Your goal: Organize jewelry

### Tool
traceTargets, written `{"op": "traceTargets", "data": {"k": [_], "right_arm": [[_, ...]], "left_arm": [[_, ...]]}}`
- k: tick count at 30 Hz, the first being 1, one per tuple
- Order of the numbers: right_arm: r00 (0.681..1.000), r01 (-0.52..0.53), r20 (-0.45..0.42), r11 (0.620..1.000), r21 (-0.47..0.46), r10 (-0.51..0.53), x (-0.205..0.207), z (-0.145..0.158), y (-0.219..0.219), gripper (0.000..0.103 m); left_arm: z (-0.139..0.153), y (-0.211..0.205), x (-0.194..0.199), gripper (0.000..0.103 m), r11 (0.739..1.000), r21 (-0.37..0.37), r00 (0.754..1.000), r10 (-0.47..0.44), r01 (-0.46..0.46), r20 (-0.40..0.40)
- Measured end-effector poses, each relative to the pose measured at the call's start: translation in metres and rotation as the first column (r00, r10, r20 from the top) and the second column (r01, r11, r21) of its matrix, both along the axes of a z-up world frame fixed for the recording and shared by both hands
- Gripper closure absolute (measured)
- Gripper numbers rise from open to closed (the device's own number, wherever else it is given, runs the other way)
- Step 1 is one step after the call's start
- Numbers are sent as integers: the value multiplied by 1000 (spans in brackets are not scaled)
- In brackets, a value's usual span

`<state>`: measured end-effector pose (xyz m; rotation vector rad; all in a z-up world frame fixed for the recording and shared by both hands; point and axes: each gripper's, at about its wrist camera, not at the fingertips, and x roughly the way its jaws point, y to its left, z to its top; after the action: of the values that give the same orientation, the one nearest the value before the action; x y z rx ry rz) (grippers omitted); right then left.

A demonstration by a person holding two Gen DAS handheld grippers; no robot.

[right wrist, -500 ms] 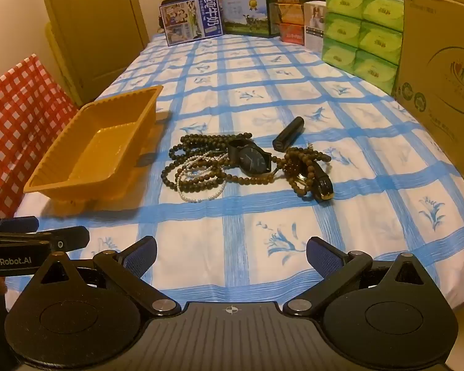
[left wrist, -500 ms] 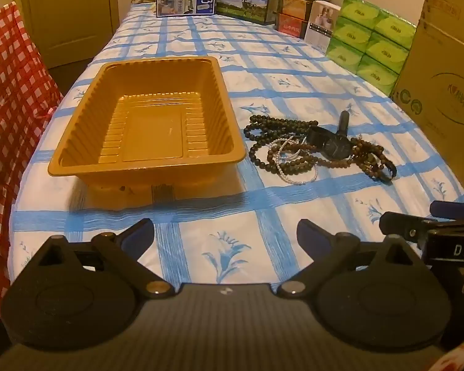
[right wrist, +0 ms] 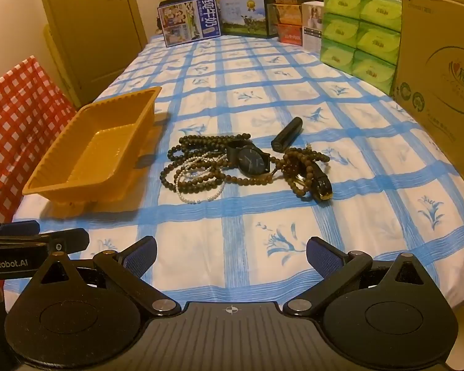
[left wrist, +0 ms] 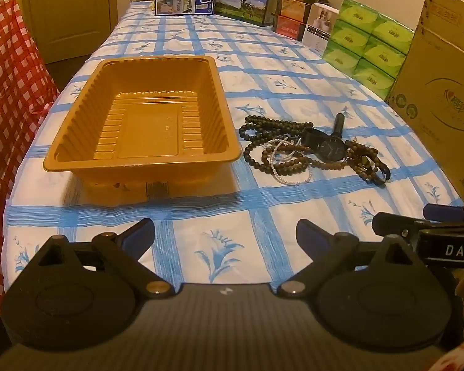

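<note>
An empty orange plastic tray (left wrist: 148,136) sits on the blue-checked tablecloth, left of a tangled jewelry pile. The pile holds dark bead strands (left wrist: 253,130), a pearl strand (left wrist: 289,181) and a black watch (left wrist: 329,148), with a black tube (left wrist: 338,122) just behind. In the right wrist view I see the tray (right wrist: 108,145), beads (right wrist: 201,140), watch (right wrist: 252,160), tube (right wrist: 287,133) and a black-and-gold piece (right wrist: 323,187). My left gripper (left wrist: 225,230) hangs open near the table's front edge, holding nothing. My right gripper (right wrist: 231,249) is open and empty, short of the pile.
Boxes (right wrist: 188,20) line the far end of the table; green tissue packs (right wrist: 358,27) and a large cardboard carton (right wrist: 442,71) stand along the right side. A red-checked cloth (left wrist: 6,71) hangs at the left. A door (right wrist: 99,24) is behind.
</note>
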<state>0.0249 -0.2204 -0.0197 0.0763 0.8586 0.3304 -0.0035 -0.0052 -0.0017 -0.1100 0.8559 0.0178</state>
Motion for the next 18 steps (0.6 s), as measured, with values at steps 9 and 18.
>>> {"op": "traceTargets", "data": {"k": [9, 18], "right_arm": [[1000, 0, 0, 1000, 1, 0, 1, 2, 0, 1], [1000, 0, 2, 1000, -1, 0, -2, 2, 0, 1]], "left_arm": [[1, 4, 0, 6, 1000, -9, 1000, 3, -3, -4], [-1, 3, 0, 6, 1000, -14, 1000, 1, -1, -5]]}}
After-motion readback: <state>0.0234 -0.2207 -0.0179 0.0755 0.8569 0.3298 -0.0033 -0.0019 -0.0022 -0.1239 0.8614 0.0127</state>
